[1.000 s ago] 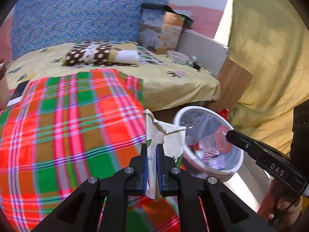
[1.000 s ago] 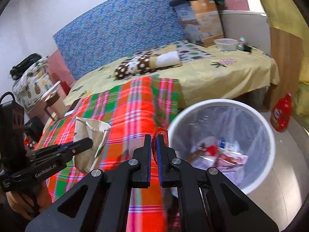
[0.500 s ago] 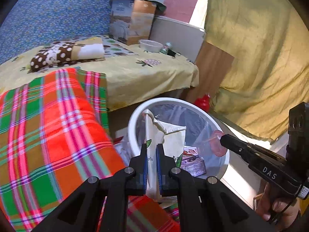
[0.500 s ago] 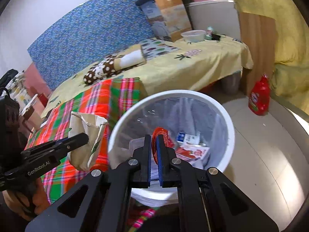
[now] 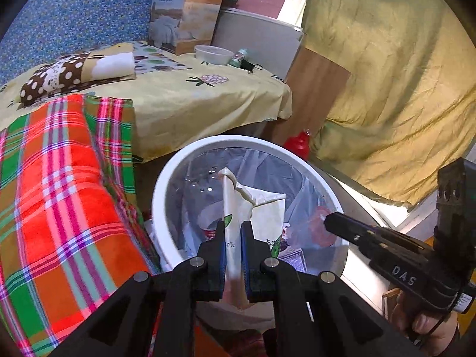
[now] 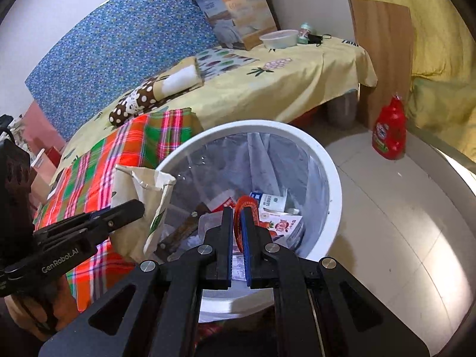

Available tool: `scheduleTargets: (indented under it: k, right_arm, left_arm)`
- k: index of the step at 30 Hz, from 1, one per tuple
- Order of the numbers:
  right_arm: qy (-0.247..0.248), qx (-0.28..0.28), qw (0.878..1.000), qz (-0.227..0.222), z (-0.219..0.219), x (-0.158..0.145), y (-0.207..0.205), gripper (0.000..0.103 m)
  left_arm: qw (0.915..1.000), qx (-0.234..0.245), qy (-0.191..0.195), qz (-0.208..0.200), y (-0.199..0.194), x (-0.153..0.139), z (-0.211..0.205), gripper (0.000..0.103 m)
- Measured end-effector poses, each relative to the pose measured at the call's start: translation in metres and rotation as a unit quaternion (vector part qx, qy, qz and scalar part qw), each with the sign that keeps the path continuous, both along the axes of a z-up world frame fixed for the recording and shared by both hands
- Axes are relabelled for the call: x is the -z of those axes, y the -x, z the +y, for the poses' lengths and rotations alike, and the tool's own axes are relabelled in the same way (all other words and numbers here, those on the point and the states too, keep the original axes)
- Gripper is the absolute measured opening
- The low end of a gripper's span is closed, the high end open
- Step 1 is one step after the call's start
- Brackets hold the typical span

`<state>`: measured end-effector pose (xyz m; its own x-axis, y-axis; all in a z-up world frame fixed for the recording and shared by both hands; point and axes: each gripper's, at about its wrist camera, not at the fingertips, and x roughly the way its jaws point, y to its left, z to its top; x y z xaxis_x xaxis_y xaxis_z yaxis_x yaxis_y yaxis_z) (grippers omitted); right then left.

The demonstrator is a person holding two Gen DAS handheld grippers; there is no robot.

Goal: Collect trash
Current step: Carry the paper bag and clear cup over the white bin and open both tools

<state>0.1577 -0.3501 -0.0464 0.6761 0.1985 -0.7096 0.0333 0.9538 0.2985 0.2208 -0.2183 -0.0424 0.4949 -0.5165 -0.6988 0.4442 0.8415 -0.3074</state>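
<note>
A white round trash bin (image 5: 166, 184) (image 6: 330, 172) with a clear liner stands on the floor beside the bed, with wrappers and cartons at its bottom. My left gripper (image 5: 233, 238) is shut on a crumpled cream paper bag (image 5: 264, 211) (image 6: 142, 190) that hangs over the bin's near left rim. My right gripper (image 6: 236, 223) is shut on a thin red plastic piece (image 6: 245, 202), held above the bin's inside. Each gripper shows in the other's view: the right one (image 5: 330, 218) at the right, the left one (image 6: 136, 206) at the left.
The bed's plaid blanket (image 5: 59, 193) lies left of the bin, a yellow sheet (image 5: 193, 101) behind it. A box (image 5: 184, 15), a plastic bowl (image 5: 212, 53) and a small bottle sit at the bed's far end. A red detergent bottle (image 6: 389, 131) stands on the tiled floor.
Both grippers have moved from over the plaid blanket to above the bin and sunk a little, still gripping the paper bag and the red piece.
</note>
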Motion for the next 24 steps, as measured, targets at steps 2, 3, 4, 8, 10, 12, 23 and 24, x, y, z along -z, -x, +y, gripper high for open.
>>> scheduleTargets:
  k: [2,3,4,8,10,12,23,24]
  right_arm:
    - [-0.003,0.002,1.0,0.007,-0.001,0.004,-0.001,0.008]
    - [-0.006,0.004,1.0,0.011,-0.003,0.006,-0.002,0.008]
    - [-0.009,0.004,1.0,0.015,-0.004,0.008,-0.003,0.008]
    - [-0.01,0.013,1.0,0.019,-0.006,0.008,-0.001,0.011]
    - [-0.01,0.017,1.0,0.016,-0.008,0.006,0.0,0.022]
    - [-0.009,0.017,1.0,0.011,-0.009,0.004,0.002,0.032]
    - [0.001,0.012,1.0,-0.002,0.0,-0.008,0.008,0.032]
    - [0.003,0.011,1.0,-0.004,0.003,-0.01,0.009,0.032]
  left_arm:
    - [1.0,-0.001,-0.002,0.001,-0.002,0.002,-0.003,0.009]
    - [1.0,-0.001,-0.002,0.001,-0.003,0.003,-0.005,0.009]
    - [1.0,-0.001,0.0,0.002,-0.004,0.004,-0.005,0.009]
    - [1.0,-0.001,0.003,0.008,-0.007,0.007,-0.006,0.009]
    - [1.0,-0.002,0.004,0.007,-0.007,0.007,-0.006,0.009]
    - [0.9999,-0.001,0.009,0.006,-0.006,0.006,-0.006,0.013]
    - [0.9998,-0.01,0.017,-0.006,0.007,-0.007,0.007,0.021]
    - [0.9998,-0.011,0.017,-0.007,0.009,-0.008,0.009,0.021]
